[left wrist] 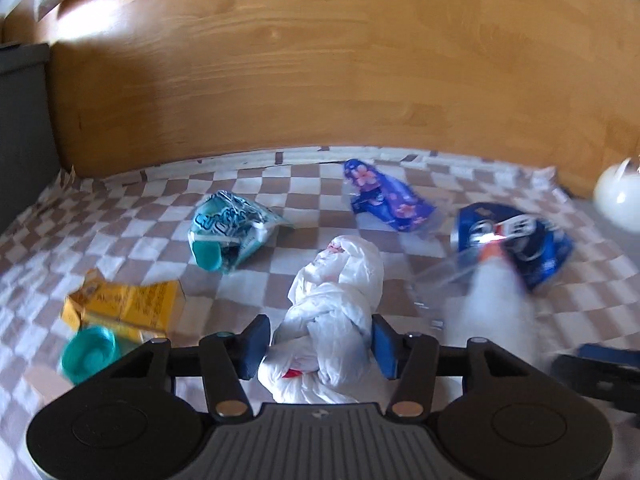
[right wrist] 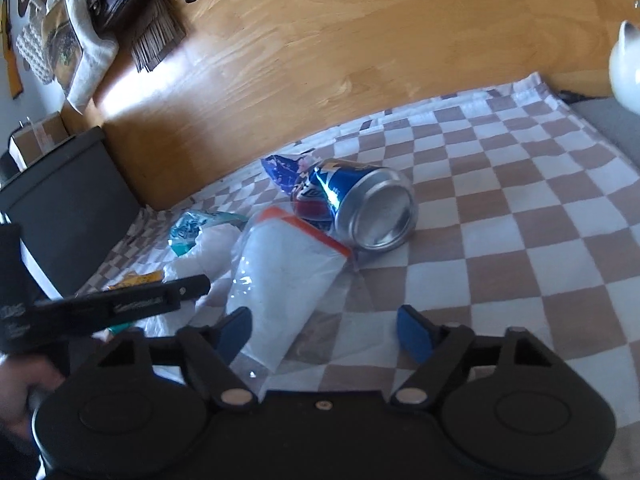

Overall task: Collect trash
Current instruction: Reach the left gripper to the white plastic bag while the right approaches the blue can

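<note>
Trash lies on a brown-and-white checkered cloth (left wrist: 140, 208). My left gripper (left wrist: 321, 344) is shut on a crumpled white plastic bag (left wrist: 340, 280), both blue pads pressing its sides. My right gripper (right wrist: 324, 334) is open over a clear zip bag (right wrist: 288, 276) with an orange strip. That bag touches the left pad and lies well apart from the right one. Just beyond it a blue drink can (right wrist: 360, 204) lies on its side, blurred in the left wrist view (left wrist: 516, 244). The left gripper's black body (right wrist: 120, 308) crosses the right wrist view at left.
On the cloth also lie a teal wrapper (left wrist: 228, 232), a blue-purple wrapper (left wrist: 384, 196), a yellow carton (left wrist: 124, 308) and a teal cap (left wrist: 88, 354). A wooden panel (left wrist: 320, 60) rises behind. A dark box (right wrist: 68, 200) stands left, a white rounded object (right wrist: 626, 68) right.
</note>
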A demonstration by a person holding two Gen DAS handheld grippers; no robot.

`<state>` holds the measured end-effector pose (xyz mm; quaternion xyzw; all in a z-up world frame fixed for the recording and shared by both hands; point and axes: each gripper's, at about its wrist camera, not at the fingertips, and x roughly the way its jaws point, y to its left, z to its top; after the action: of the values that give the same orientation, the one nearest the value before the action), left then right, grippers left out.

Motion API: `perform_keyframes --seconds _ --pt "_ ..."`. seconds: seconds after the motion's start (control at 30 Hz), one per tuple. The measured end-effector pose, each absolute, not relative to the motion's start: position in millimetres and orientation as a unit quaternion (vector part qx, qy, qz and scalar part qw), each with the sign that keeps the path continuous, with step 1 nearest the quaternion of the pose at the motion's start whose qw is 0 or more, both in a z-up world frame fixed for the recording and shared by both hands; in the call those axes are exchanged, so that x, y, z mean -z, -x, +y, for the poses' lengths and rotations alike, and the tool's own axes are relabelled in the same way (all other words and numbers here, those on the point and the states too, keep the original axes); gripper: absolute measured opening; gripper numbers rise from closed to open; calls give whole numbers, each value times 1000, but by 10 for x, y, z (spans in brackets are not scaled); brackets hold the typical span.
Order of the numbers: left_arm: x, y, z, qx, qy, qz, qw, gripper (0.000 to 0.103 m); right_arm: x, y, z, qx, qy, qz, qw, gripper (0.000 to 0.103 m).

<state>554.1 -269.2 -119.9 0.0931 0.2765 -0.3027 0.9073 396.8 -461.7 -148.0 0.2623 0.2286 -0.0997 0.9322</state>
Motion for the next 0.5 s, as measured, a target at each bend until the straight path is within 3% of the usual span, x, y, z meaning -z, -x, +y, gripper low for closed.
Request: perform_keyframes --seconds 0.13,0.2,0.5 --pt "1220 -5356 -2722 314 -104 299 895 54 1512 -3943 -4677 82 -299 220 925 64" --pt "1246 -5302 -2769 309 -123 293 896 53 1521 -3935 -4695 73 -315 219 921 50" --pt "1305 -5240 -2884 293 -190 263 899 52 1538 -3895 -4745 56 -344 208 914 38"
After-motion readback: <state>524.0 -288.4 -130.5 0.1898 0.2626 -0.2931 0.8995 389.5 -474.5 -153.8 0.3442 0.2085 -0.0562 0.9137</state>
